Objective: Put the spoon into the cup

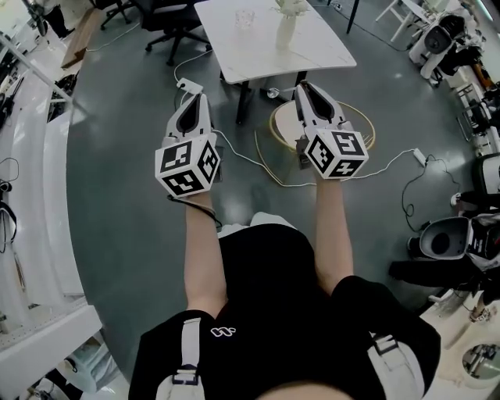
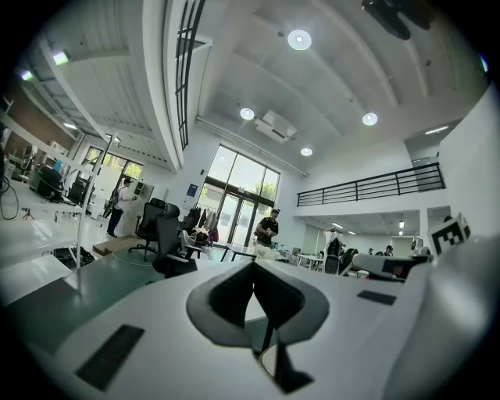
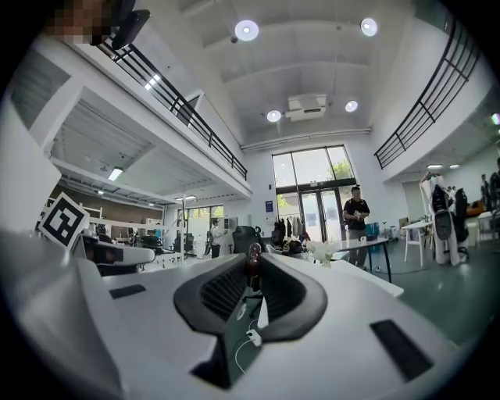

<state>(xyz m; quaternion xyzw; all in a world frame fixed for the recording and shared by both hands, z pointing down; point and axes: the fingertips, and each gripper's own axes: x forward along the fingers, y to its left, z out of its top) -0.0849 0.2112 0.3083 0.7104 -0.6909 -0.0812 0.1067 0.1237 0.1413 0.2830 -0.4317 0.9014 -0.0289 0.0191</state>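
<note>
A clear glass cup (image 1: 244, 19) stands on the white table (image 1: 312, 47) ahead of me, beside a white vase (image 1: 287, 27). Both grippers are held level over the grey floor, short of the table. My right gripper (image 1: 306, 84) is shut on a small dark, shiny thing (image 3: 254, 251) pinched at its tips; it looks like the spoon seen end-on. In the right gripper view (image 3: 254, 262) the table (image 3: 351, 248) lies ahead. My left gripper (image 1: 194, 97) is shut with nothing in it; its tips meet in the left gripper view (image 2: 255, 267).
Black office chairs (image 1: 168, 23) stand left of the table. A round wood-rimmed disc (image 1: 358, 129) lies on the floor under the right gripper, with white cables (image 1: 258, 160) and a power strip (image 1: 190, 84). Machines (image 1: 445, 238) crowd the right side. A person (image 3: 357, 211) stands far off.
</note>
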